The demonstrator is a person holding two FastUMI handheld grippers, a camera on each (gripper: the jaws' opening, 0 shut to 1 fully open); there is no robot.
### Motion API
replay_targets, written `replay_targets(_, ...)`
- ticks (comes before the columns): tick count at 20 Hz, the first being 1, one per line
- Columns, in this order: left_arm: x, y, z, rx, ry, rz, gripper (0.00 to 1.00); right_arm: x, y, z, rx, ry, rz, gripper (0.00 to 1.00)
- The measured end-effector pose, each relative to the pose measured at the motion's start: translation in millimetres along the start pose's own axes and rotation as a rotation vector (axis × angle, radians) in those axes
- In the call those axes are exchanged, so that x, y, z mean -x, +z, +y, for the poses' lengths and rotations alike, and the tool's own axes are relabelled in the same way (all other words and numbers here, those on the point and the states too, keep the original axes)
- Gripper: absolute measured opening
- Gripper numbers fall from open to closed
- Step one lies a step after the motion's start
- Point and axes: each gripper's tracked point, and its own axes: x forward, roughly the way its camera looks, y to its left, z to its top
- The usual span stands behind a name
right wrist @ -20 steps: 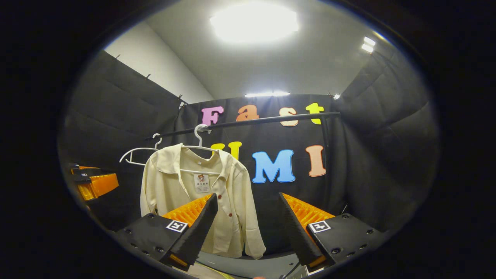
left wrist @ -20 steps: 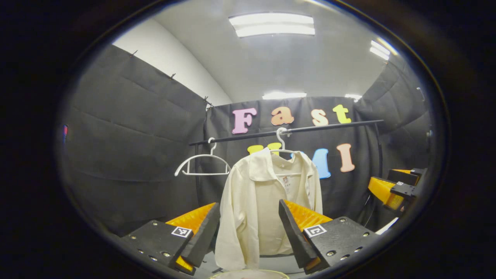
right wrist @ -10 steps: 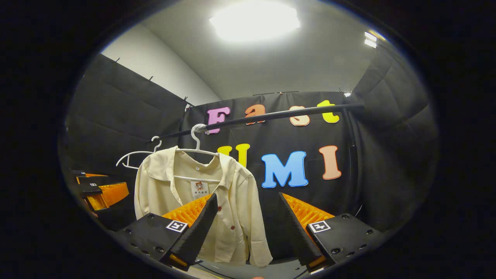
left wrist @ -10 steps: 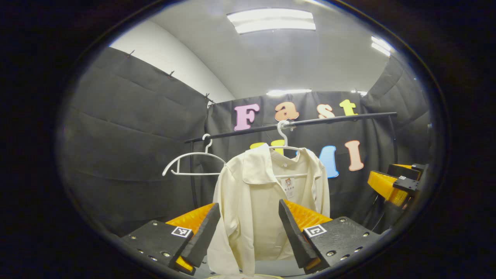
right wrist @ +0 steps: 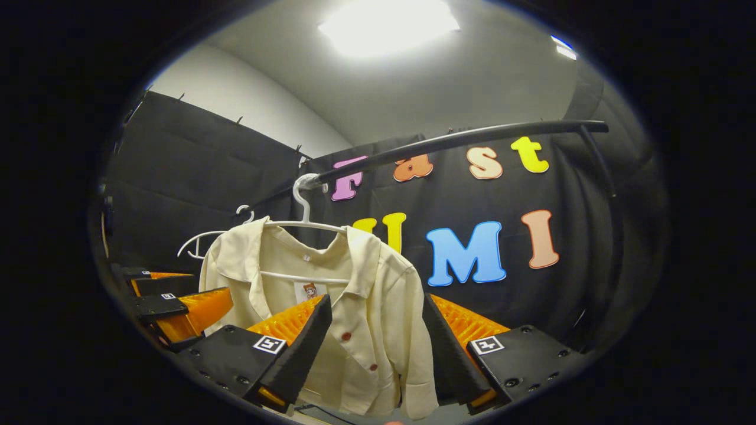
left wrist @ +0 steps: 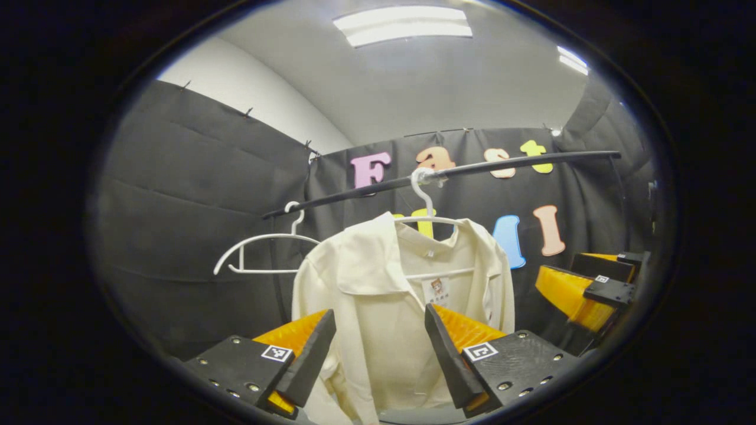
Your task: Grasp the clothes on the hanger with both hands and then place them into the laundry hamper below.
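Two open grippers face a cream shirt on a hanger; nothing is grasped yet.

The shirt point(left wrist: 396, 295) hangs on a white hanger point(left wrist: 422, 200) from a black rail point(left wrist: 502, 165). The left gripper point(left wrist: 378, 354) and right gripper point(right wrist: 378, 348) both have jaws spread, empty, near the cloth but seemingly not touching it. Grasping, lifting off and dropping into the hamper all remain. A bare second hanger point(left wrist: 260, 254) hangs just beside, and could snag.

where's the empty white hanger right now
The empty white hanger hangs on the black rail, left of the cream shirt in the left gripper view; in the right gripper view it peeks out behind the shirt's left shoulder.
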Motion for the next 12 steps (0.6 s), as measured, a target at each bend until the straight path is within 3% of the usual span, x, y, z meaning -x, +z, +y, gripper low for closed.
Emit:
replay_targets(7, -47, -19, -15, -0.016, 0.033, 0.015, 0.89, -51, -24, 17, -0.034, 0.098, 0.017, 0.98)
replay_targets(12, -75, -37, -13, -0.03, 0.074, 0.046, 0.89, -81, -46, 23, -0.053, 0.111, 0.051, 0.97)
